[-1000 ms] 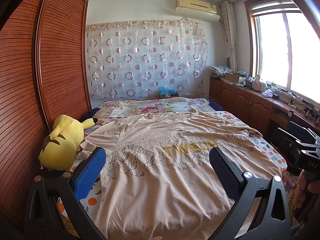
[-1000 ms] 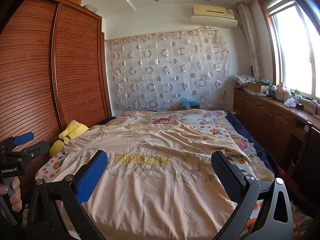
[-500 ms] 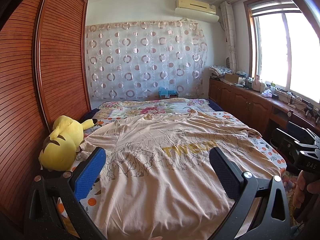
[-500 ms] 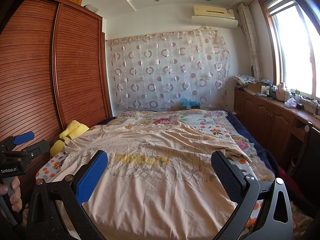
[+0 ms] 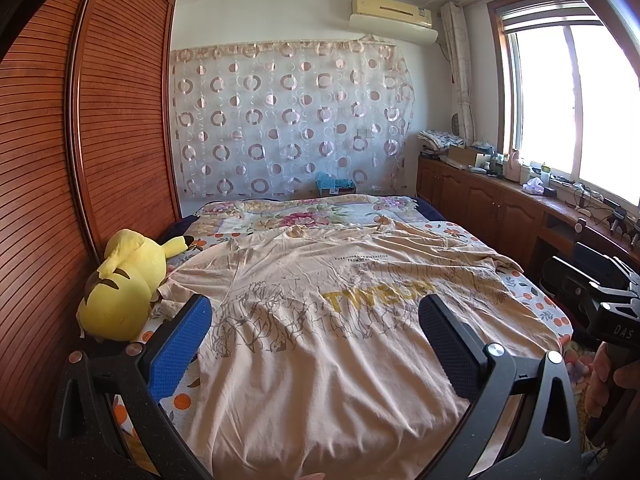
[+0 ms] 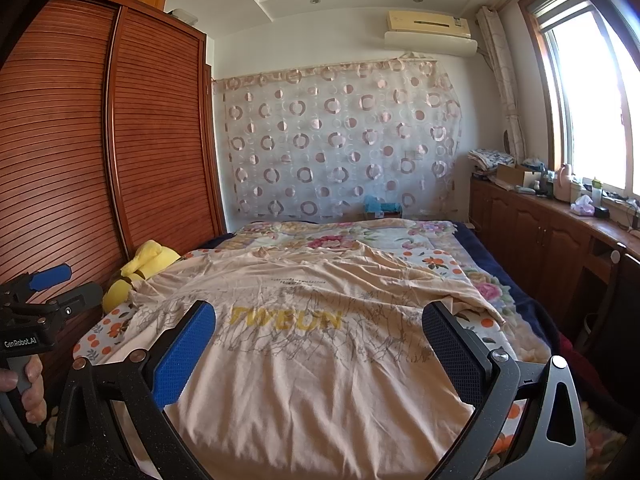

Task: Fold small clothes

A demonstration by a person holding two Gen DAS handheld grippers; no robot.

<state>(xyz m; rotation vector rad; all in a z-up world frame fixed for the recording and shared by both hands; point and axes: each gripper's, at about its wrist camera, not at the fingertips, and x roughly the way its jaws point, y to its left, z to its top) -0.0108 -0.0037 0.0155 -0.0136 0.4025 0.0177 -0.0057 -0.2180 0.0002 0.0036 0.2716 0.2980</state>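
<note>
On the bed [image 5: 532,292] the shirt [image 5: 320,360] runs lengthwise away from both wide-open, empty grippers, left [image 5: 314,344] and right [image 6: 320,352], its hem nearest.

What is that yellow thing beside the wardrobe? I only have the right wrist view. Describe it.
Observer: A yellow plush toy, lying on its side, with one black-tipped ear pointing at the shirt.
Operator: Report the left hand-held gripper's state.
Observer: The left hand-held gripper is open, with its fingers wide apart. Only the shirt's print shows between them, and nothing is gripped.
Operator: Now place my own gripper.
Observer: The right hand-held gripper sits off the right side of the bed, outside the shirt's edge, held by a hand.
</note>
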